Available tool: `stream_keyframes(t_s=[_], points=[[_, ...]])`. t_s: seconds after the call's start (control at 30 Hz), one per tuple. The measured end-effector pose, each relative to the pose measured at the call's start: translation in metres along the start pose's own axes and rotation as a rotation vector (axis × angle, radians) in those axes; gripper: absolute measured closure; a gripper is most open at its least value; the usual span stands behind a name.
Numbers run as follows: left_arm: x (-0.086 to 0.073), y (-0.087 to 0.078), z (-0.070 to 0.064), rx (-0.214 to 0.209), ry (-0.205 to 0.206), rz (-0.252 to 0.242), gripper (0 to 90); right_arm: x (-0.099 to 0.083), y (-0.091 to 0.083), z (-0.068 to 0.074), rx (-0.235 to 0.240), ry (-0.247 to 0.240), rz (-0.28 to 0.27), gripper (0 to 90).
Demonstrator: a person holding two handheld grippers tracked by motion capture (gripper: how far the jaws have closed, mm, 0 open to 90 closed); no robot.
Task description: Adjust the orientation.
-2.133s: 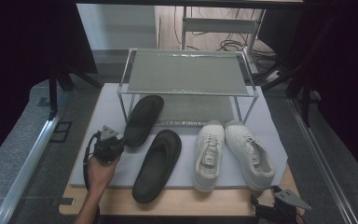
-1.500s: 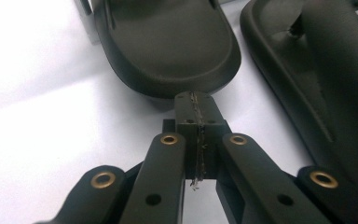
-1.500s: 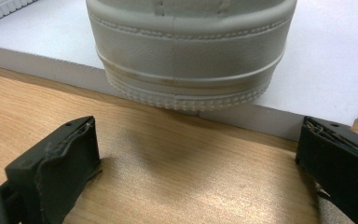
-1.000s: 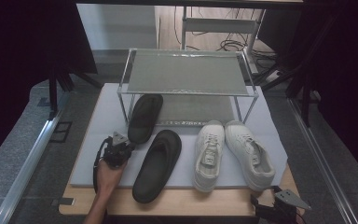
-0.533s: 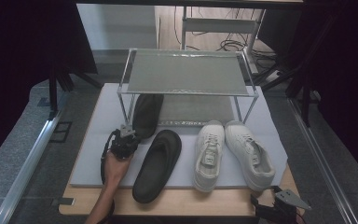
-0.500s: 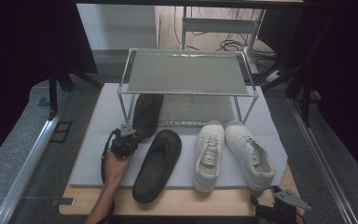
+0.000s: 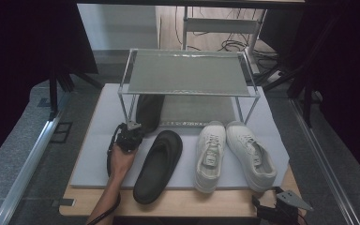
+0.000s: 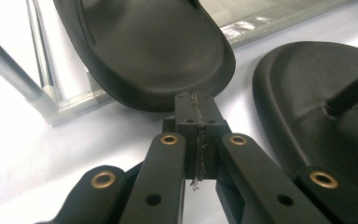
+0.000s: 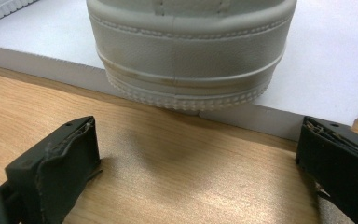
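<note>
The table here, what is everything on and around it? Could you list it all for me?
Black slippers: two; one pushed under the rack's left side, one lying in front of it on the mat.
White sneakers: two; left one and right one side by side on the mat's right half.
Rack: one, metal frame with grey mesh shelf, at the mat's back.
Mat: one, white, covering the table.
Table: one, wooden, edge visible in front.
Left claw: black, jaws shut, tip touching the heel of the slipper under the rack.
Right claw: black, jaws open, behind the right sneaker's heel.
</note>
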State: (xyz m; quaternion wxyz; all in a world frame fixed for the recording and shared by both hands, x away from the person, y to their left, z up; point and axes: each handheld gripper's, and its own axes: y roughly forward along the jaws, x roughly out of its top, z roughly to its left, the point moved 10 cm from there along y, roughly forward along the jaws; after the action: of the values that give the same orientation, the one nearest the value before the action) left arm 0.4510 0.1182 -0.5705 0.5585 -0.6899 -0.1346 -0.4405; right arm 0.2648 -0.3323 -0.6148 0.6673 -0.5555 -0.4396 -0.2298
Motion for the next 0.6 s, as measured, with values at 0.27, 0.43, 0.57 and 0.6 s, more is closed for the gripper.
stream_keyframes(t_s=[0.27,0.43,0.57,0.6], points=[[0.009,0.012,0.003,0.025,0.006,0.016,89.7,0.000,0.000,0.000,0.001,-0.001,0.000,0.0],[0.012,0.017,0.005,0.029,-0.005,0.016,89.7,0.000,0.000,0.000,0.001,-0.001,0.000,0.0],[0.014,0.019,0.006,0.036,-0.011,0.022,89.7,0.000,0.000,0.000,0.002,-0.002,0.000,0.0],[0.015,0.020,0.006,0.033,-0.014,0.022,89.7,0.000,0.000,0.000,0.002,-0.002,0.000,0.0]])
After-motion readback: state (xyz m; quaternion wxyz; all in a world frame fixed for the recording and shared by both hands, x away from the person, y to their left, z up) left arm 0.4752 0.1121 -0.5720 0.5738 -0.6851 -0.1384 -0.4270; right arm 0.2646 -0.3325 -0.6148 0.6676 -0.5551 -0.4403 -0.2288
